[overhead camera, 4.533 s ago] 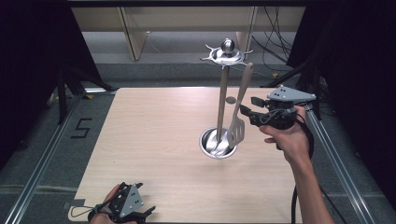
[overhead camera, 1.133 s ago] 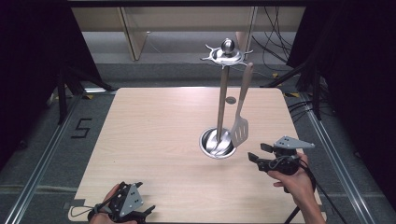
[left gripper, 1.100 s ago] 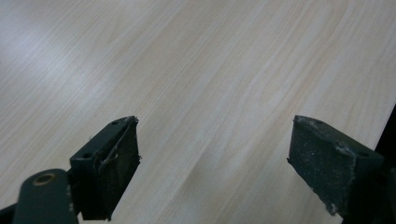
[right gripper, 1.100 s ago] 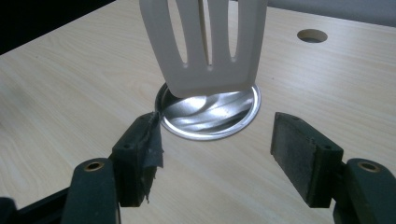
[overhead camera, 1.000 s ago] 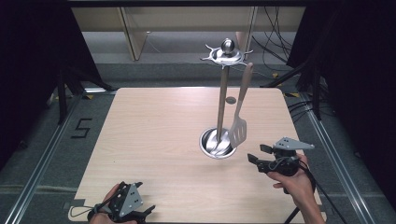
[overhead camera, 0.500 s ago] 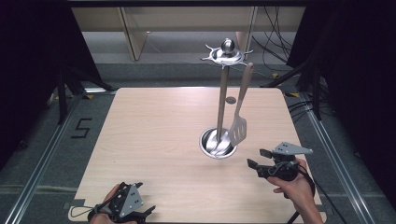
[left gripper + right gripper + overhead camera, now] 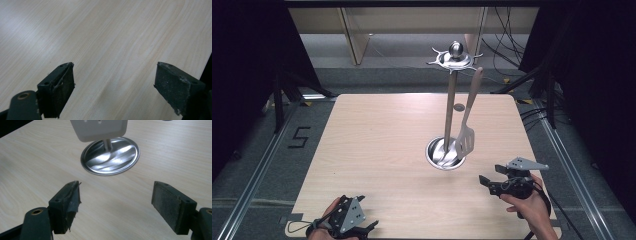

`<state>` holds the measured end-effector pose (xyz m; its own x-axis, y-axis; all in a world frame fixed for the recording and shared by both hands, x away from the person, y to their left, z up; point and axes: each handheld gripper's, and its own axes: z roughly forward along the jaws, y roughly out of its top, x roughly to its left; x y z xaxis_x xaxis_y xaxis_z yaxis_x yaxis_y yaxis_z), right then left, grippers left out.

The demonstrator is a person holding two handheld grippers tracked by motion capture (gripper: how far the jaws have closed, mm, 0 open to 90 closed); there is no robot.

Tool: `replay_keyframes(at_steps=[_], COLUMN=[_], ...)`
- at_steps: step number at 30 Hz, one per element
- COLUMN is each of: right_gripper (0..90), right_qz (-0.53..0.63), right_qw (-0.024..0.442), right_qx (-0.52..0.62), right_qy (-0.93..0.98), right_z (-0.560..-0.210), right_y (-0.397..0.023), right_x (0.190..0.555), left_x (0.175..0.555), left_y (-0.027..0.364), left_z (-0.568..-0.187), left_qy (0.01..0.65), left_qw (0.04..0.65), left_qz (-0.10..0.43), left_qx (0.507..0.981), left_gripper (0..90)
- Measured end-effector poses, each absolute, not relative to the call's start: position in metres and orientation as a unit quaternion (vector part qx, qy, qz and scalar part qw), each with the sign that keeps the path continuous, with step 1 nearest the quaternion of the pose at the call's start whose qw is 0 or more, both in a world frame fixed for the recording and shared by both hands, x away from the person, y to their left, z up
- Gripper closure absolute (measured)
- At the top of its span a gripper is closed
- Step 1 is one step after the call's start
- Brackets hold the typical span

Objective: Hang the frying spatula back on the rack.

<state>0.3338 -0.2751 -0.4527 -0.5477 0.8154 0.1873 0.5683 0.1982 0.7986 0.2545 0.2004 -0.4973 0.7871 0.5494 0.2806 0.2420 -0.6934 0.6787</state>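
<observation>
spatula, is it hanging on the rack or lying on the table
Hanging. The spatula hangs from a hook at the top of the rack, its blade just above the round metal base.

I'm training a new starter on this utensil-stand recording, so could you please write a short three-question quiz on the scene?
1. True or false: the slotted spatula lies flat on the table.
2. What is between the jaws of the right gripper? A) the spatula's handle B) nothing C) the stand's post
3. Fill in: the utensil stand rests on a round ____ base.

Key
1. False: it hangs from the stand's top ring, its blade just above the base.
2. B: the jaws stand wide apart over bare wood, having just been opening.
3. Metal, shiny and silver.
</observation>
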Motion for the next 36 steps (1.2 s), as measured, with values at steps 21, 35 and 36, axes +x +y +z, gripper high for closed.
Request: replay_keyframes(at_steps=[21,35,36], right_gripper=[24.3,24.4,24.4], right_qz=[0.431,0.422,0.425], right_qw=[0.116,0.132,0.134], right_qx=[0.445,0.422,0.423], right_qy=[0.776,0.791,0.789], right_z=[-0.463,-0.474,-0.476], right_y=[-0.275,-0.280,-0.279], right_x=[0.321,0.313,0.313], left_x=[0.255,0.254,0.254], left_y=[0.200,0.200,0.200], left_z=[-0.498,-0.497,-0.497], left_qy=[0.222,0.220,0.220], left_qw=[0.322,0.321,0.321], left_qz=[0.240,0.239,0.239], left_qx=[0.888,0.890,0.890], left_gripper=[15.5,15.5,15.5])
